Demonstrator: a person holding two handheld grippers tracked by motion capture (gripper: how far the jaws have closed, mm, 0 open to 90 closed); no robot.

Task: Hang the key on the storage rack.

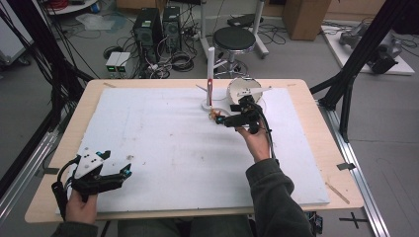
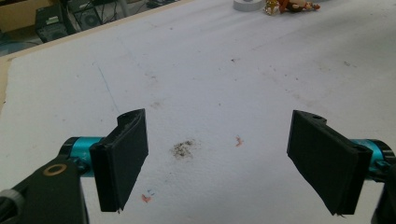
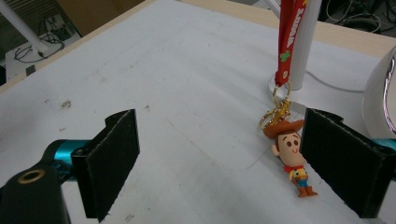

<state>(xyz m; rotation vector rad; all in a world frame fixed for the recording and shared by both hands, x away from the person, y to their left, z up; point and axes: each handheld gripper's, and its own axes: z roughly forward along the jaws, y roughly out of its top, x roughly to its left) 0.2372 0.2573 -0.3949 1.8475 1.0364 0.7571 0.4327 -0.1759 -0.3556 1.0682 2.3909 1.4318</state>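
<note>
My left tongs (image 1: 114, 170) are hovering near the worktop's (image 1: 59, 163) front left corner — well apart from everything else. My right tongs (image 3: 219, 158) are sitting far back, right of centre, with the keychain figure (image 3: 292, 156) lying on the mat (image 1: 163, 143) just inside their right jaw. Behind it the post (image 1: 210, 74) is standing, the bowl (image 1: 242, 89) to its right.

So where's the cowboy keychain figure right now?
In the right gripper view the cowboy figure lies on the white mat beside the white stand, by the right gripper's far jaw.

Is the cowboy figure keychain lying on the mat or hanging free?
Lying: the cowboy figure rests flat on the white mat, strap rising above.
</note>
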